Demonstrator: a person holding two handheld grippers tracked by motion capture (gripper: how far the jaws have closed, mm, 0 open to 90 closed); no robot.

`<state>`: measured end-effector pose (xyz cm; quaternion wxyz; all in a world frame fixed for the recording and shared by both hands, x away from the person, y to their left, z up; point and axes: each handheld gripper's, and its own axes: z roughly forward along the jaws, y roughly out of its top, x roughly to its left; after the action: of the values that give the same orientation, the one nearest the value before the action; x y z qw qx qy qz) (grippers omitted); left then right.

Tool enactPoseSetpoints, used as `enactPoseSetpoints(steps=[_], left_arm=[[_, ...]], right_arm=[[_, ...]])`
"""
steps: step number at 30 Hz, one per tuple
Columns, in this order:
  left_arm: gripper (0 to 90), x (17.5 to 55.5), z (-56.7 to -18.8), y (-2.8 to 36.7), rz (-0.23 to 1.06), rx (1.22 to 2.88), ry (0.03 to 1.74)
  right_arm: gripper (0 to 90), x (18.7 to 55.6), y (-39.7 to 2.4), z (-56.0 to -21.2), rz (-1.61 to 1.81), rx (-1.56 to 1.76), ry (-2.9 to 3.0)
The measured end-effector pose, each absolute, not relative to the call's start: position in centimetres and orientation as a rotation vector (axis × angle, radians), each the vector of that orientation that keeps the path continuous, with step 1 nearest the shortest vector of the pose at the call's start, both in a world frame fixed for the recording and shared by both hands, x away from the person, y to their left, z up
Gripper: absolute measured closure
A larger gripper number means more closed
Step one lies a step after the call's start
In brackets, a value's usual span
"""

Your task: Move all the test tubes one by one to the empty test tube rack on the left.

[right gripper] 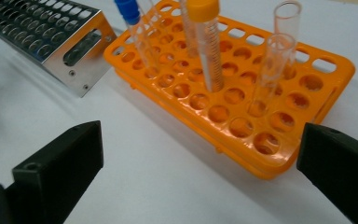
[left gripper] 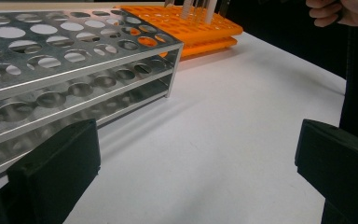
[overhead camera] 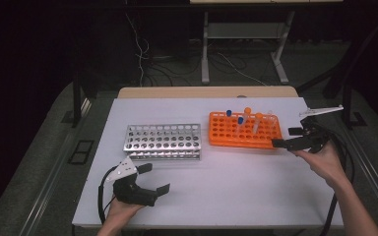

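Right gripper (overhead camera: 295,137): jaws wide apart, empty, just right of the orange rack (right gripper: 242,121).
Left gripper (overhead camera: 150,179): spread open, empty, well left of it.
Tubes (right gripper: 209,46): upright in the rack.
Risk: a jaw could clip neighbouring tubes, tipping them.

Orange rack (right gripper: 279,121), silver metal rack (overhead camera: 162,141), blue-capped tube (right gripper: 135,28), orange-capped tube (right gripper: 207,42), white table (overhead camera: 236,182), black fingers (right gripper: 60,163).

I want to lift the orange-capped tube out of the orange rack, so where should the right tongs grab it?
Grip the orange-capped tube just under its cap, coming from above on the near side; it stands nearly upright, and the orange rack hides its foot.
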<state>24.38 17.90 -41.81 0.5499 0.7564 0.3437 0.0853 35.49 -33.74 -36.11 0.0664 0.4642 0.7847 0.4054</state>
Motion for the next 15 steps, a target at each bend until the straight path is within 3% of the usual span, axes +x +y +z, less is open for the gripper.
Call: enactPoseSetpoints(steps=[15], left_arm=[[0.0,24.4,-41.8,17.9,0.201,1.790,0.813]], right_arm=[[0.0,38.2,-34.4,-38.1,1.223,1.399,2.322]])
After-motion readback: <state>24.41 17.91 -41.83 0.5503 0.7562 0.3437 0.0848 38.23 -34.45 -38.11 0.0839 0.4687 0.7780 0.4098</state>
